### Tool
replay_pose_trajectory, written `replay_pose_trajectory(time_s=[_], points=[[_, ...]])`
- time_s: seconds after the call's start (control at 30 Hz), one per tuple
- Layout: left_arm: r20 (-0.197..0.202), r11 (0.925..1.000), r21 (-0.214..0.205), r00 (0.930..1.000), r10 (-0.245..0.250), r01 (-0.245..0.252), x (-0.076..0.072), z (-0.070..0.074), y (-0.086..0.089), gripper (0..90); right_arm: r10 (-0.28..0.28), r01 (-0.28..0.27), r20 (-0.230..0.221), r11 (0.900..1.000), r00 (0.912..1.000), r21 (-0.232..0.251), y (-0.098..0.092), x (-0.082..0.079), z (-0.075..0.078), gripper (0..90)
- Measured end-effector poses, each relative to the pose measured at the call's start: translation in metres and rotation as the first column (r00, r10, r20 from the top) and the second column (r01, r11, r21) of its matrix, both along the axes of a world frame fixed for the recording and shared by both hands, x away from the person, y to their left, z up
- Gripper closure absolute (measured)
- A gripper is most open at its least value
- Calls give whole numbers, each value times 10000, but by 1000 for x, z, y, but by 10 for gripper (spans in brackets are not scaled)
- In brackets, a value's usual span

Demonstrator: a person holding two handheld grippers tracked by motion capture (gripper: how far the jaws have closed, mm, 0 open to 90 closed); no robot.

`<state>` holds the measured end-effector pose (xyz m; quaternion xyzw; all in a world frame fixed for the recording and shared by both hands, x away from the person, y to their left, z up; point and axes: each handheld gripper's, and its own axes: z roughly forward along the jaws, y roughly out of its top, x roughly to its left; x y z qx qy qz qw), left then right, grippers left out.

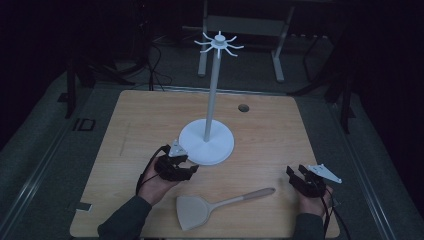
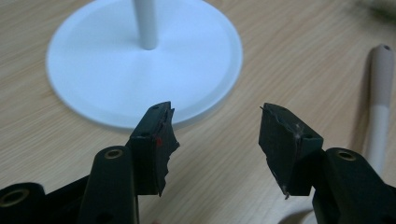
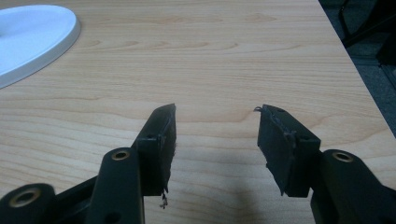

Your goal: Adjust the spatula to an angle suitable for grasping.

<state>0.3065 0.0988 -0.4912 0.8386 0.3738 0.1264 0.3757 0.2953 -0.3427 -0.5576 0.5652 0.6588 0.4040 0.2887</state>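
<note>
A wood table [image 1: 145, 120], with a white stand [image 1: 206, 141] and a spatula [image 1: 210, 207] on it.

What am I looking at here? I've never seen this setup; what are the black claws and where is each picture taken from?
A person sits at a wooden table, holding a two-jaw gripper in each hand: the left gripper and the right gripper. The high view looks down from above. The other two pictures come from cameras riding on the grippers, looking along their black jaws. Both stand open and hold nothing. On the table are a white stand with a tall pole topped by hooks, and a beige spatula lying flat between the hands.
</note>
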Motion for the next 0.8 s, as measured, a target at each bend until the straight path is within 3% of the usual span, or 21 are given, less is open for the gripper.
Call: replay_pose_trajectory(time_s=[0.47, 0.6, 0.8], points=[[-629, 9928, 190, 9911, -1171, 1185, -7, -9, -37, 490, -56, 56, -41, 10000, 10000, -30, -1, 0, -1, 460], [-891, 9810, 615, 9799, -1784, 1842, -13, -18, -50, 496, -60, 60, -44, 10000, 10000, -66, -1, 0, -1, 459], [-1213, 9684, 776, 9664, -2268, 2371, -19, -26, -62, 501, -82, 82, -64, 9999, 9999, -90, -1, 1, -2, 450]])
